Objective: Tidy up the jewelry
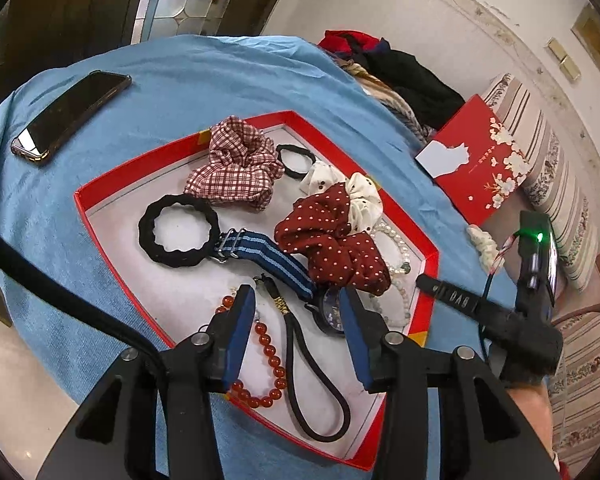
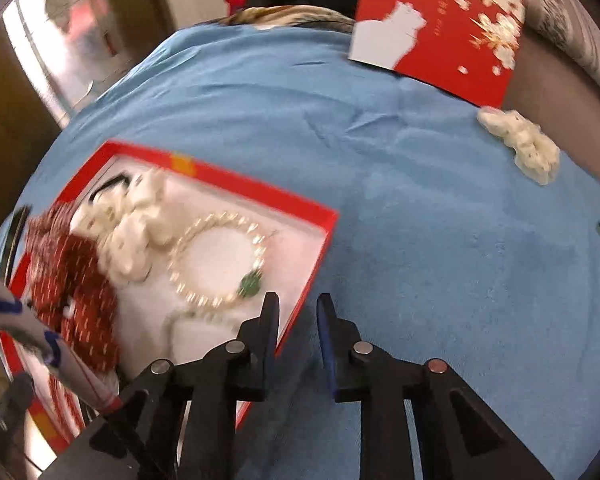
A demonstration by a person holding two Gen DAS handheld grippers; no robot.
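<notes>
A shallow red cardboard box with a white floor [image 1: 100,216] lies on a blue cloth-covered table [image 1: 204,80] and fills the middle of the left wrist view. Inside it, toward the upper middle, sit a red-and-white checked fabric scrunchie [image 1: 236,160], a thin black hair tie [image 1: 296,160] and a cream dotted scrunchie [image 1: 360,196]; at centre lie a dark red polka-dot scrunchie [image 1: 336,240], a thick black ruffled hair band [image 1: 178,230] and a blue striped watch strap [image 1: 268,256] leading to a dark watch face [image 1: 332,312]. The left gripper [image 1: 296,304] hangs low in the frame with its jaws spread, nothing between the pads, over an orange-red bead bracelet [image 1: 268,348] and a black elastic cord loop [image 1: 320,384]. A pearl bead bracelet [image 2: 220,260] with a green bead lies at the box's right side. In the blurred right wrist view the right gripper [image 2: 298,312] is at lower centre, jaws nearly together yet with a narrow gap and empty, above the box's red edge and the cloth. A small white scrunchie [image 2: 520,144] rests on the cloth at upper right, near a red lid with white blossoms [image 2: 440,40]. A black phone [image 1: 72,116] lies at upper left.
</notes>
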